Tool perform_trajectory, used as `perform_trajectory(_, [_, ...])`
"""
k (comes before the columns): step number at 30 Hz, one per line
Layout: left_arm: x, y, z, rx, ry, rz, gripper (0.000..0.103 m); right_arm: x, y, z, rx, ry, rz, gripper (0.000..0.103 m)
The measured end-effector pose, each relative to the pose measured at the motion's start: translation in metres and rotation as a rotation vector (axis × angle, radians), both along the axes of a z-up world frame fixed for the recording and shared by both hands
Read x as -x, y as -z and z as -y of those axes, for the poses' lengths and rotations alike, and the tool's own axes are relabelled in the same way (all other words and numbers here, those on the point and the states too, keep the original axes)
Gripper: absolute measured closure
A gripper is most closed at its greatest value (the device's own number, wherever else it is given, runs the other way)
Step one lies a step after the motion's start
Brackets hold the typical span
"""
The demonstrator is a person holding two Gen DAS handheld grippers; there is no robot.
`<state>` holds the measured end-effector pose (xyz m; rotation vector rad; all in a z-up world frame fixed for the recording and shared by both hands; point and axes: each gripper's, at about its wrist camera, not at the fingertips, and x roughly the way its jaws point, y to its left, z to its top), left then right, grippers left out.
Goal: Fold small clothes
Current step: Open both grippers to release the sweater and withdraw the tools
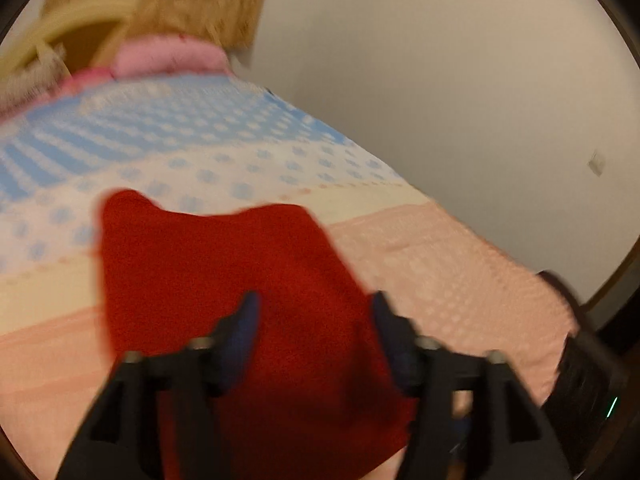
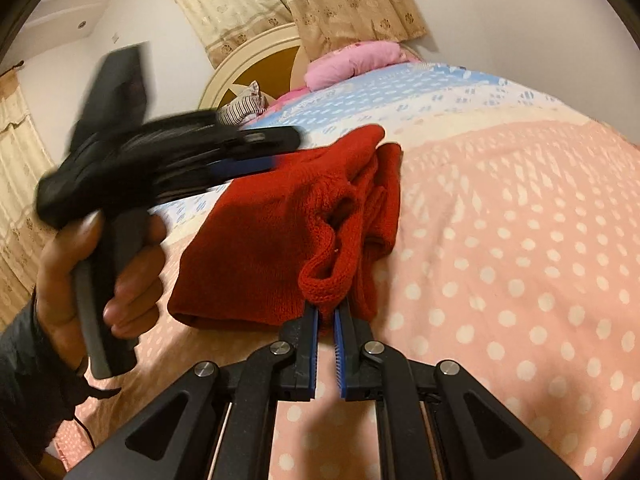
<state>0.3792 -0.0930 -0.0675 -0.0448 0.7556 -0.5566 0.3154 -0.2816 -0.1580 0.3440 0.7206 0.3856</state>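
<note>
Our right hand-held gripper (image 2: 326, 314) pinches the near knit edge of the red garment (image 2: 280, 236) lying folded on the bed (image 2: 500, 240), while our blurred left hand-held gripper (image 1: 316, 312) hovers above it, fingers spread, holding nothing.

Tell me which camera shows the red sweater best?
The right wrist view: the red sweater is sharp there, folded on the dotted bedspread, its knit edge pinched by the right gripper. The left wrist view shows only a blurry red shape beyond the open left gripper.
</note>
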Motion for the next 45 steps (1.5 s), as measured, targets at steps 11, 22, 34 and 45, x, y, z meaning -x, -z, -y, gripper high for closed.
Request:
perform_trajectory(11, [0.032,0.036,-0.058,-0.132,-0.133,0.044,0.022,-0.020,-0.042,0.014,0.013,0.089,0.078,0.041])
perform_trajectory(22, [0.041,0.040,-0.063,-0.075,-0.164,0.032,0.006,-0.091,-0.025,0.006,0.074,0.019,-0.079,0.094])
perform_trajectory(34, [0.030,0.043,-0.066,-0.098,-0.205,0.001,0.001,-0.089,-0.016,0.009,0.126,0.051,-0.111,0.094])
perform_trajectory(45, [0.024,0.053,-0.062,-0.122,-0.211,-0.030,0.000,-0.086,-0.067,-0.045,0.296,-0.047,0.079,0.061])
